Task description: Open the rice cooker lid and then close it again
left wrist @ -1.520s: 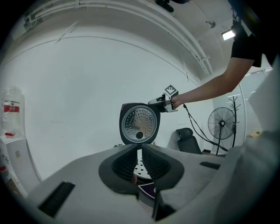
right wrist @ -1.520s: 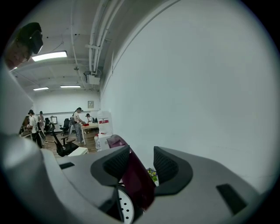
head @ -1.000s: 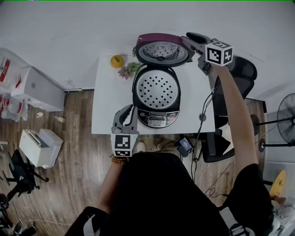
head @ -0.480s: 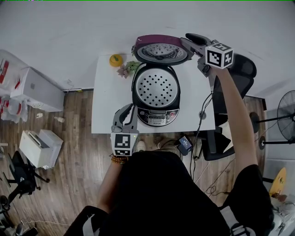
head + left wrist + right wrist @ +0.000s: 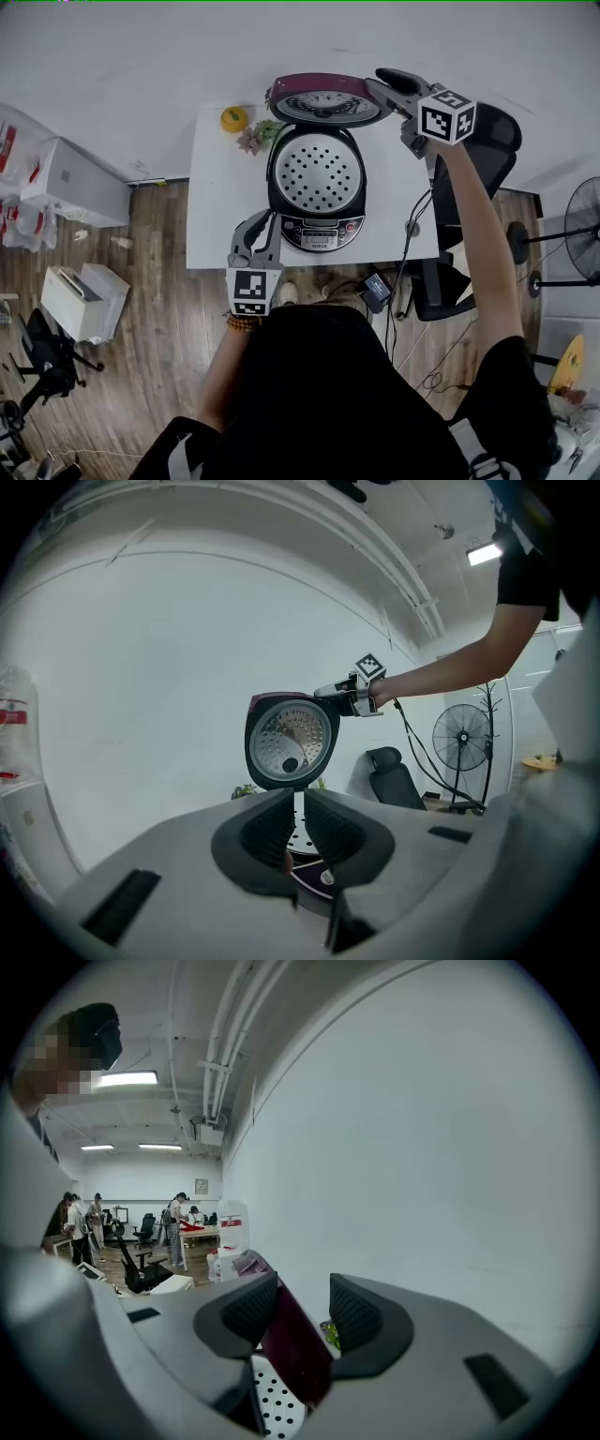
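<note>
While our right gripper (image 5: 380, 84) reaches out over the far side of the white table (image 5: 214, 211), its jaws stand spread with the dark red edge of the lid (image 5: 326, 101) between them. In the right gripper view the lid (image 5: 295, 1340) lies against the jaw on that view's left, and a strip of wall shows between it and the other jaw, so we are not pinching it. The lid stands upright at the back of the rice cooker (image 5: 319, 230), just left of this gripper, its silver inner face turned toward us. Below the gripper and to its left, the open pot shows a perforated tray (image 5: 317, 172).

Our left gripper (image 5: 255, 230) hovers at the near edge of the table, its jaws pressed nearly together on nothing, with only a thin slit between the pads. The cooker's front panel sits just to its right. Straight ahead beyond its tips stands the raised lid (image 5: 289, 742).
</note>
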`<action>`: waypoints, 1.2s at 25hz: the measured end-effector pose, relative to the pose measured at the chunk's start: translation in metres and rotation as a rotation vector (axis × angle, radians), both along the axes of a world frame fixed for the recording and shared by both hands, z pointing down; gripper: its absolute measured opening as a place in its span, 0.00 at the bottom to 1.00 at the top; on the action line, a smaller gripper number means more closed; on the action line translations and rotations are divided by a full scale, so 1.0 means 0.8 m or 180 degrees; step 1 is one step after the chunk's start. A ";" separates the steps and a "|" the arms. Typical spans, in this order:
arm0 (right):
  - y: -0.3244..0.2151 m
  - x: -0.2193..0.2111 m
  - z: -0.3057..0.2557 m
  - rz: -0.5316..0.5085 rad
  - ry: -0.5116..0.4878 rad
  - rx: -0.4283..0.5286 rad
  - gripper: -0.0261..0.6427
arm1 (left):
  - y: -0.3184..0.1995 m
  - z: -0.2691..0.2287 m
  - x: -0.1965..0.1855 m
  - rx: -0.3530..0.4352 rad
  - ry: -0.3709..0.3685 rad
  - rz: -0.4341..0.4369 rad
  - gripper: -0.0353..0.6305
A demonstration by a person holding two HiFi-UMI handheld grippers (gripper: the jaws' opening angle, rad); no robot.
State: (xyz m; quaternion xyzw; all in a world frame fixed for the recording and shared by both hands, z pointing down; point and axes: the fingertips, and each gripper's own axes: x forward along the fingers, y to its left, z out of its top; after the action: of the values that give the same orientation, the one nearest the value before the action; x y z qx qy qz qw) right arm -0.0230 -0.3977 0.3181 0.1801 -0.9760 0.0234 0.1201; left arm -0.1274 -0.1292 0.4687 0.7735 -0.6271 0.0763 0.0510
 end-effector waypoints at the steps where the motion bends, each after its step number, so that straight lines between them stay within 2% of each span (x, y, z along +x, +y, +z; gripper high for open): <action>1: 0.003 0.001 0.001 -0.0006 -0.0002 0.0006 0.31 | 0.000 0.000 0.001 -0.0003 0.0001 0.0005 0.10; 30: 0.069 0.015 0.026 -0.0207 -0.0003 0.0124 0.32 | 0.006 0.007 0.011 -0.0063 0.0010 0.0096 0.10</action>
State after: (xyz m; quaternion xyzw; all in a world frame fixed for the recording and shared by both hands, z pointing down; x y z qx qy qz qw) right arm -0.0113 -0.3424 0.3389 0.1506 -0.9817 0.0005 0.1168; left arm -0.1183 -0.1244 0.4744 0.7825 -0.6145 0.0820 0.0585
